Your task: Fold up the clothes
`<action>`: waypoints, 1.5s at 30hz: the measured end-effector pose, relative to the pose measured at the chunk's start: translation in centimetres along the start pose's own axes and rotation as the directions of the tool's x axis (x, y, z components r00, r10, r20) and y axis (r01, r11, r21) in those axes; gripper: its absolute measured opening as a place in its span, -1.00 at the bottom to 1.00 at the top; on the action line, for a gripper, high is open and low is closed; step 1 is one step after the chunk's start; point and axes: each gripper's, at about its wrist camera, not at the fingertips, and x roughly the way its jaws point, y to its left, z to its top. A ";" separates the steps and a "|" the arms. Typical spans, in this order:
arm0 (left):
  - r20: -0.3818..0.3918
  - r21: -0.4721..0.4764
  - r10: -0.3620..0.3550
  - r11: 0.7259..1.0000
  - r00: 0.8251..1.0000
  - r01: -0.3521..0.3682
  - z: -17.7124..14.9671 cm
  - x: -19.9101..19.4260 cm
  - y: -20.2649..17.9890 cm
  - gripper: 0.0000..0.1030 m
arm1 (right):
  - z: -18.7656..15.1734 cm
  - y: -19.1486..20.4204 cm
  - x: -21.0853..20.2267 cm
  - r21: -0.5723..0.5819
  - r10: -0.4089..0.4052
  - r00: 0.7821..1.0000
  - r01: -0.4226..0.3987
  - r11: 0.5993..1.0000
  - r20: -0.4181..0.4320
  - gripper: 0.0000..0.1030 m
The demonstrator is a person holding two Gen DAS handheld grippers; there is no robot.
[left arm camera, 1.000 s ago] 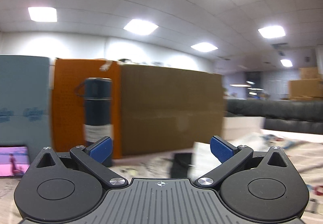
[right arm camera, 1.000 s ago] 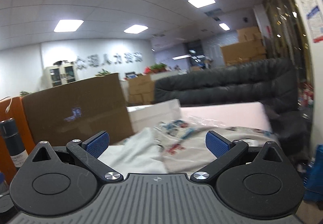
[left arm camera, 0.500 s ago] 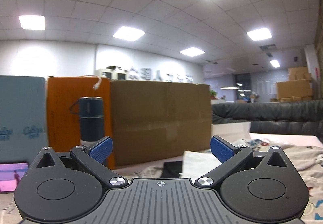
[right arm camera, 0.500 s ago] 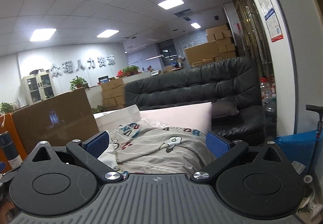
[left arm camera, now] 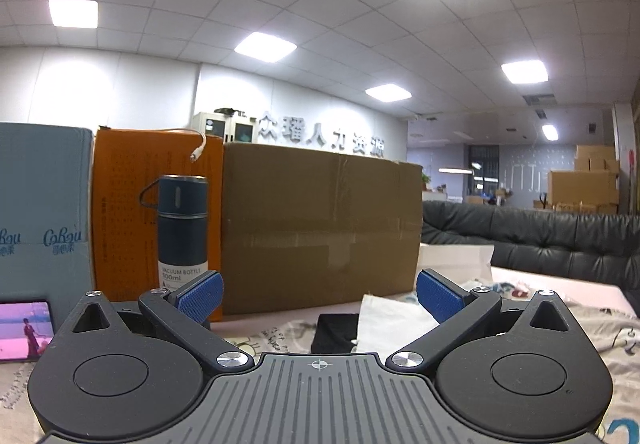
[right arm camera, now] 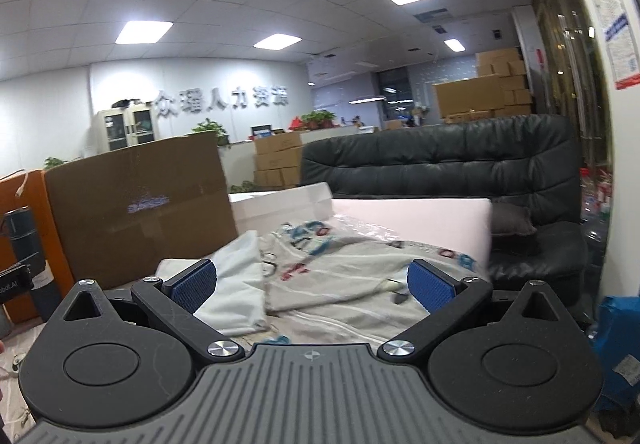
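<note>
We see the left tongs (left arm camera: 319, 294) spread wide w/ nothing between the blue pads (left arm camera: 200, 294); same for the right tongs (right arm camera: 312, 284), wide apart and gripping nothing. Landmark: the big brown box (left arm camera: 320, 224). In front of the box, just past the left tongs, lie a black cloth (left arm camera: 334, 332) and a white cloth (left arm camera: 392, 324), side by side on the patterned cover of the tabletop (left arm camera: 276, 332). Right of the box, ahead of the right tongs, a white garment (right arm camera: 236, 284) and a printed grey garment (right arm camera: 340, 272) sit crumpled, touching each other. Left of the box stand a dark flask (left arm camera: 182, 228) and an orange box (left arm camera: 124, 212). Behind the box's right end, a black sofa (right arm camera: 440, 172).
</note>
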 end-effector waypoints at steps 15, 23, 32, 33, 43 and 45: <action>-0.098 0.042 0.130 0.991 0.987 -0.126 -1.0 0.4 0.0 1.00 | -2.4 9.8 11.0 -0.047 0.202 0.957 -0.216 0.975 -0.211 1.00; -0.047 0.031 0.147 0.989 0.988 -0.146 0.5 -5.2 -1.3 1.00 | -3.4 8.1 6.2 -0.065 0.249 0.958 -0.260 0.963 -0.143 1.00; 0.107 0.058 0.286 0.954 0.952 -0.293 2.4 -15.8 0.0 1.00 | -2.6 9.0 -1.8 -0.089 0.402 0.909 -0.411 0.907 -0.109 1.00; 0.113 0.053 0.311 0.946 0.944 -0.319 2.5 -16.8 0.7 1.00 | -2.6 9.5 -2.4 -0.093 0.425 0.898 -0.436 0.895 -0.113 1.00; 0.105 -0.041 0.487 0.873 0.867 -0.485 3.4 -23.2 6.0 1.00 | -3.5 15.2 -6.9 -0.093 0.552 0.825 -0.563 0.821 -0.123 1.00; 0.107 -0.049 0.511 0.859 0.853 -0.509 3.3 -24.3 6.6 1.00 | -3.7 16.4 -7.6 -0.103 0.574 0.809 -0.586 0.803 -0.130 1.00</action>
